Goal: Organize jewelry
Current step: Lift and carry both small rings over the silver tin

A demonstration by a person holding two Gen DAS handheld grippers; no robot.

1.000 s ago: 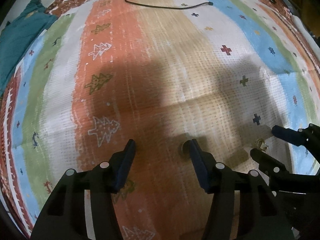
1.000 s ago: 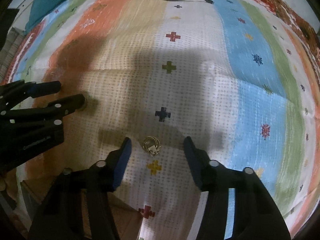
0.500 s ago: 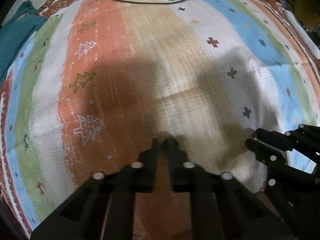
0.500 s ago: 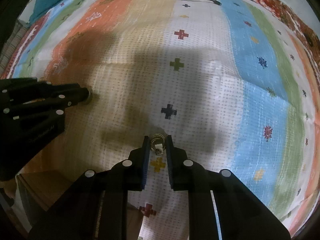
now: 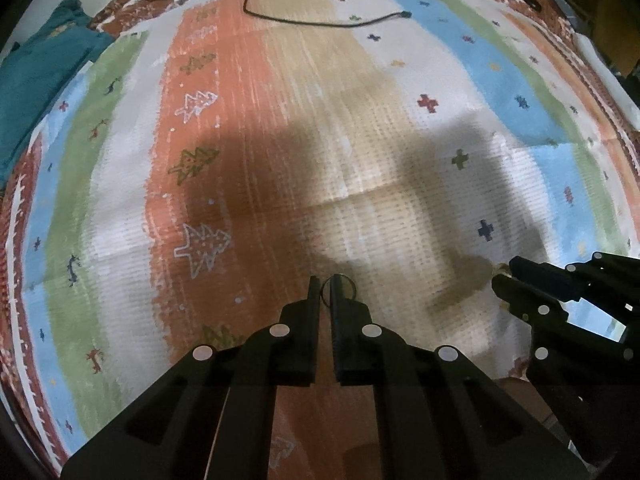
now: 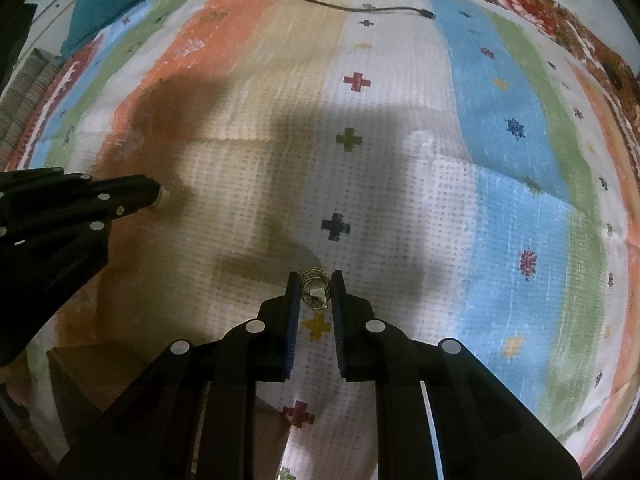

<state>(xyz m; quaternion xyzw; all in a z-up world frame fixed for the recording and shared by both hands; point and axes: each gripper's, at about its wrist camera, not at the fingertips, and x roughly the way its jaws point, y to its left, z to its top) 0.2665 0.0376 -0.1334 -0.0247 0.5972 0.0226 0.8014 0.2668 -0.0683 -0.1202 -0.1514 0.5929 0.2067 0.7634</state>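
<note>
Covering the surface: striped patterned cloth [image 5: 360,128], black cable [image 5: 320,20].

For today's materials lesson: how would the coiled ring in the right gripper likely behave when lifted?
The coiled ring looks like stiff metal, so it probably holds its shape. Small and thin, likely light. Its rounded form could slip or roll from the right gripper.

Black hand-held gripper [image 6: 315,288]; blue finger pads [image 6: 291,320]; round silver rivets.

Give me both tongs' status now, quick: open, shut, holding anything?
Left tongs: shut on a thin ring, edge-on between the tips.
Right tongs: shut on a small stacked ring cluster, over the striped cloth.
</note>
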